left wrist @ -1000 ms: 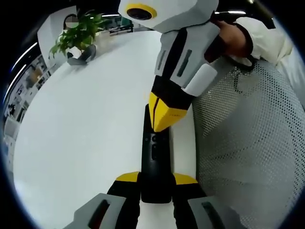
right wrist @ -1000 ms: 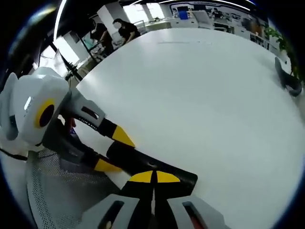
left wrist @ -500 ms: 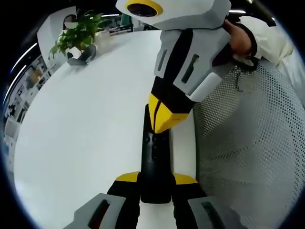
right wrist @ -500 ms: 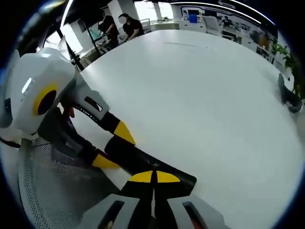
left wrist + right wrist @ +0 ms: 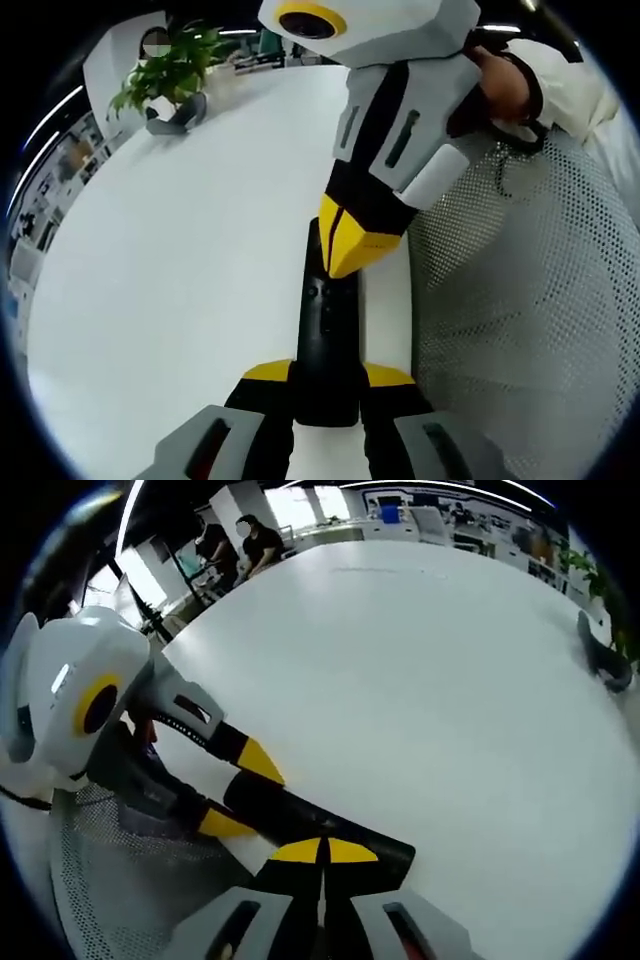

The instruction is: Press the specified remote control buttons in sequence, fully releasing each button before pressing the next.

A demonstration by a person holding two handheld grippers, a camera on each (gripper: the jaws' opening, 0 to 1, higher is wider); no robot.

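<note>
A long black remote control [image 5: 325, 340] lies lengthwise between my left gripper's [image 5: 325, 373] yellow-tipped jaws, which are shut on its near end above the white table [image 5: 180, 260]. My right gripper [image 5: 352, 245] comes down from the top of the left gripper view, its jaws shut together. Its tip sits on the remote's button face, just past the small round buttons [image 5: 316, 292]. In the right gripper view, my right gripper [image 5: 323, 852] points down onto the remote [image 5: 290, 820]. The left gripper [image 5: 242, 794] clamps it from the left.
A white mesh chair back [image 5: 520, 320] stands close on the right of the remote. A person's hand [image 5: 500, 85] holds the right gripper. A potted plant [image 5: 168, 70] and a dark object [image 5: 605, 660] sit at the table's far side. People [image 5: 250, 542] stand in the background.
The right gripper rocked slightly and shifted a touch to the right; its shut tip stays over the remote's buttons. The left gripper keeps its hold on the remote.
</note>
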